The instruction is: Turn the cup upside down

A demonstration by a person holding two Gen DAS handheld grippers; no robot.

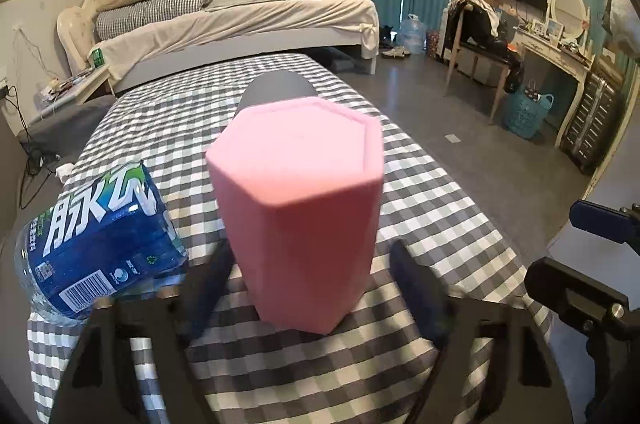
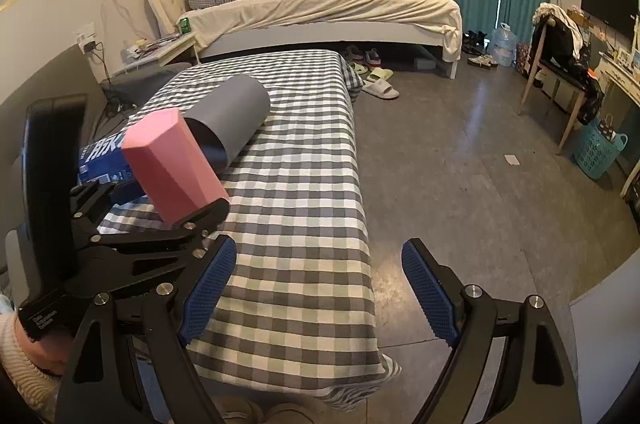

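A pink hexagonal cup [image 1: 298, 207] stands upside down, flat base up, on the checked tablecloth [image 1: 420, 207]. My left gripper [image 1: 310, 288] has its blue fingers on either side of the cup's lower part, with small gaps showing, so it looks open. In the right wrist view the cup [image 2: 172, 163] appears tilted, just beyond the left gripper's black frame [image 2: 132, 240]. My right gripper [image 2: 316, 292] is open and empty, over the table's right edge.
A water bottle with a blue label [image 1: 100, 240] lies left of the cup. A grey cylinder [image 2: 230, 115] lies on its side behind the cup. A bed [image 2: 320, 11], chair [image 2: 560, 63] and blue basket [image 2: 598, 147] stand around the grey floor.
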